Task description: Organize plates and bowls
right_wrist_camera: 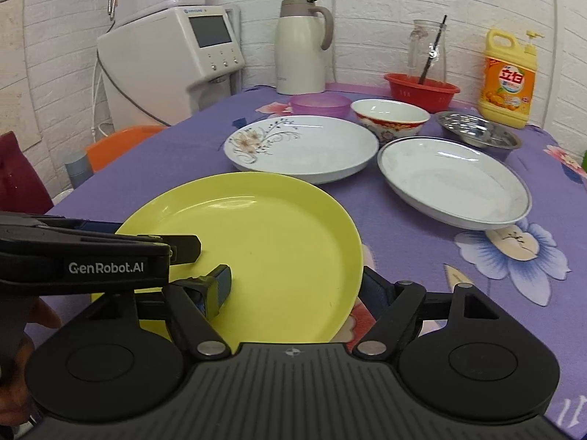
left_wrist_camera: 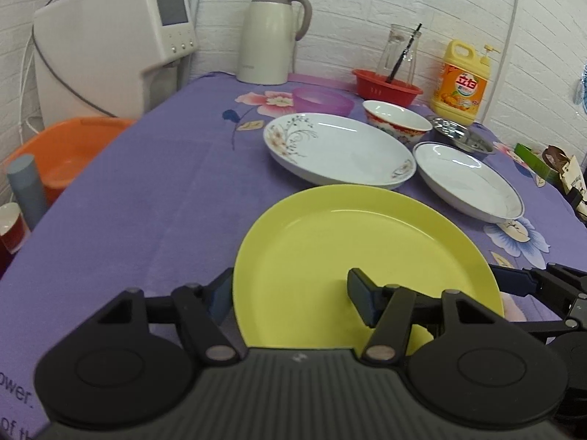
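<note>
Yellow plate (left_wrist_camera: 352,242) tilted, far rim raised (round, no long axis); both hand-held grippers straddle rim, contact unclear.

Both tools are matte black plastic. The left gripper (left_wrist_camera: 290,293) has a ribbed dark grey body with a small round emblem in the middle, a round disc on each side, and flat linkage arms fixed by silver rivets. Its fingers (left_wrist_camera: 361,299) carry dark blue pads. The right gripper (right_wrist_camera: 293,286) has the same build. White lettering "GenRobot.AI" stands on the left gripper's side.
</note>
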A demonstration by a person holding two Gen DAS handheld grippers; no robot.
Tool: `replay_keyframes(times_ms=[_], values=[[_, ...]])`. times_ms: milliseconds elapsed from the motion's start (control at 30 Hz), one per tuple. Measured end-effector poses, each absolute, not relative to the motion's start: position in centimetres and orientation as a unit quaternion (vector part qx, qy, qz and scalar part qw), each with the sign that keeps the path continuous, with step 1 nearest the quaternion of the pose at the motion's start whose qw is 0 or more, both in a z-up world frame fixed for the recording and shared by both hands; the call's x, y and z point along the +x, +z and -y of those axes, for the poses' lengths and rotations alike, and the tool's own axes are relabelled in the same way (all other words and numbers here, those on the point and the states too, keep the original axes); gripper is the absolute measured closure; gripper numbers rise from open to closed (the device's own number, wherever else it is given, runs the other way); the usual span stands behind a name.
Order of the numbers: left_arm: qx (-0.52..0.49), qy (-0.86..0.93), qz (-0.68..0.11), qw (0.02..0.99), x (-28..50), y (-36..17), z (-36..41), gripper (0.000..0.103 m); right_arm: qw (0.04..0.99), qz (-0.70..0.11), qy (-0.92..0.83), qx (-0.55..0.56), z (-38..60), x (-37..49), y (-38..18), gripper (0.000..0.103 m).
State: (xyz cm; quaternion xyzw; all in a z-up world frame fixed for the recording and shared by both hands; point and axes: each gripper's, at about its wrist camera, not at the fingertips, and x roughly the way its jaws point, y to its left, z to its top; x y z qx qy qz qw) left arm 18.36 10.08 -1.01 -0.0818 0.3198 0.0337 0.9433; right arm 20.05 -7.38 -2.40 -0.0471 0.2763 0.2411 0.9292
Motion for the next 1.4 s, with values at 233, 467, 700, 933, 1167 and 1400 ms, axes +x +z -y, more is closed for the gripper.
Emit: replay_keyframes(times_ms=[233, 467, 700, 933, 1167, 1400], values=[[-0.084, 0.027, -0.324, 0.942, 18.7, -1.8, -10.5, 0.042, 0.926, -0.292, 0.232, -0.055, 6.5, 20.4, -3.0, 0.000], [-0.079, 0.021, -0.318, 0.944, 19.1, -2.4, -10.2, 0.034, 0.923, -0.296, 0.238, -0.051, 6.6, 20.4, -3.6, 0.000], [-0.109, 0.019, -0.286, 0.952, 19.8, -0.3, -12.2, 0.010, 0.928, -0.283, 0.244, -0.012, 9.9, 20.6, -1.3, 0.000], [-0.113, 0.063, -0.252, 0.959, 24.9, 3.0, -14.4, 0.009, 0.944, -0.208, 0.254, -0.037, 11.1, 27.8, 4.2, 0.000], [-0.109, 0.089, -0.259, 0.956, 26.8, 3.0, -15.5, 0.003, 0.917, -0.262, 0.302, -0.003, 8.8, 38.4, 2.4, 0.000], [-0.105, 0.072, -0.273, 0.954, 28.5, 1.9, -16.6, 0.003, 0.900, -0.304, 0.313, 0.002, 7.4, 41.8, 0.7, 0.000]])
